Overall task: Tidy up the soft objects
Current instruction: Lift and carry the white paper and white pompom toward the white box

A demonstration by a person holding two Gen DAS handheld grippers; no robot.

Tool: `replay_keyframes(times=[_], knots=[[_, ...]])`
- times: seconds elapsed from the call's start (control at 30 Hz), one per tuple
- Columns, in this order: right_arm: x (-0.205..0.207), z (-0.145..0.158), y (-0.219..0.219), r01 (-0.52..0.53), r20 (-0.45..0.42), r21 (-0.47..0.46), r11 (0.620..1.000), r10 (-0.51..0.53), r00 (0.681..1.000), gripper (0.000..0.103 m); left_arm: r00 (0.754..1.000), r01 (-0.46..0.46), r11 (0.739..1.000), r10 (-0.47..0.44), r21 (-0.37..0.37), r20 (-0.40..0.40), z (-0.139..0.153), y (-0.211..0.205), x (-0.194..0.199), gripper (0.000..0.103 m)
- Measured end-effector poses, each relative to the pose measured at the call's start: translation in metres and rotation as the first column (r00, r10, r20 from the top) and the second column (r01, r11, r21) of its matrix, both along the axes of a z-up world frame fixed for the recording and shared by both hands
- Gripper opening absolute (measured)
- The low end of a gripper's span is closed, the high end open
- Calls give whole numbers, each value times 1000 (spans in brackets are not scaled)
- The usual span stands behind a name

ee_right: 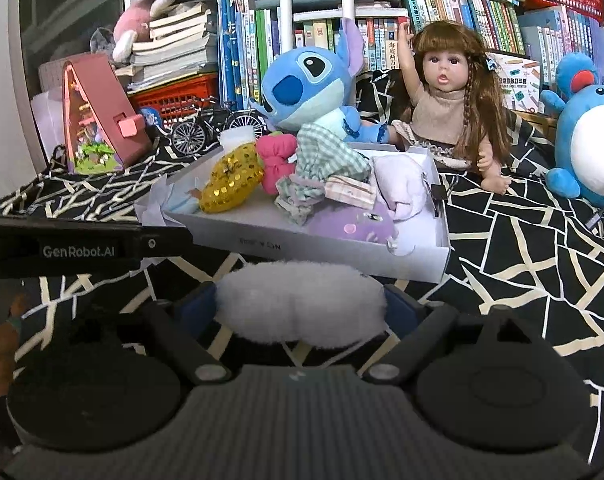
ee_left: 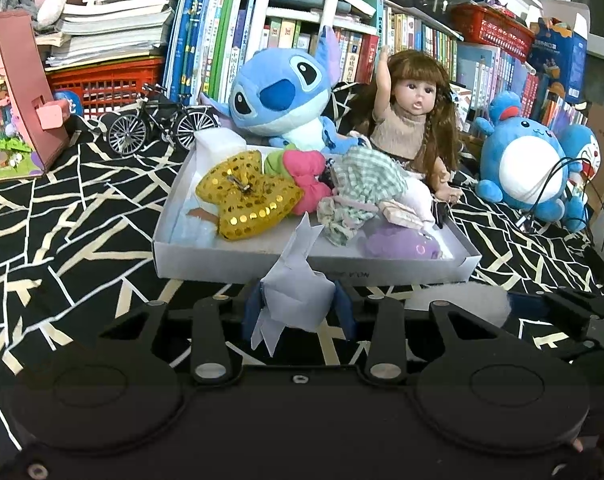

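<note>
- Bookshelves crammed with books back a table under a black cloth with pale crackle lines.
- Left hand-held gripper: closed on a folded white paper figure, just before the white tray.
- Right hand-held gripper: pinching a white fluffy wad, near the tray's front wall.
- Inside the tray: gold sequin bow, pink plush, checked cloth, purple plush.
- Behind it: blue Stitch plush and doll.
</note>
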State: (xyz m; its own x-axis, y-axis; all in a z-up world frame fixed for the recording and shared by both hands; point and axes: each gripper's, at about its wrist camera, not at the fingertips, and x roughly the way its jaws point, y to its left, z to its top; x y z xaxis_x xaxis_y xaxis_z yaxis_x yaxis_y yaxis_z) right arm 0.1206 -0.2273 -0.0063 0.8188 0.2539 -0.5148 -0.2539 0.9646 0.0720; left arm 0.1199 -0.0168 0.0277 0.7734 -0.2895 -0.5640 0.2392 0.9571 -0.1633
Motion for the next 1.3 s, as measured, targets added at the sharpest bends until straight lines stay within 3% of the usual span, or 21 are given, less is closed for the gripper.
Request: replay_keyframes(times=[0.2, 0.33, 0.5, 0.67, 0.83, 1.13, 1.3], knots=[[0, 13, -1, 3, 26, 1, 1000, -3, 1000, 83, 1000, -6, 1000, 5, 10, 23, 9, 2, 0, 38], [2, 19, 2, -4, 34, -25, 1000, 5, 999, 72, 999, -17, 1000, 17, 4, 32, 14, 4, 2, 38], [0, 13, 1, -6, 25, -30, 1000, 7, 1000, 75, 999, -19, 1000, 18, 4, 35, 15, 6, 0, 38], [-5, 0, 2, -34, 7, -72, 997, 34, 999, 88, 1000, -19, 1000, 19, 9, 22, 10, 7, -4, 38], [-9, -11, 6, -49, -15, -98, 994, 48, 999, 93, 1000, -18, 1000, 18, 13, 15, 6, 7, -7, 38], [-9, -27, 8, -35, -40, -118, 992, 31, 999, 94, 1000, -13, 1000, 13, 20, -7, -1, 6, -7, 38], [-12, -29, 11, -40, -28, -144, 989, 36, 999, 85, 1000, -14, 1000, 14, 22, -16, -4, 5, -6, 38]])
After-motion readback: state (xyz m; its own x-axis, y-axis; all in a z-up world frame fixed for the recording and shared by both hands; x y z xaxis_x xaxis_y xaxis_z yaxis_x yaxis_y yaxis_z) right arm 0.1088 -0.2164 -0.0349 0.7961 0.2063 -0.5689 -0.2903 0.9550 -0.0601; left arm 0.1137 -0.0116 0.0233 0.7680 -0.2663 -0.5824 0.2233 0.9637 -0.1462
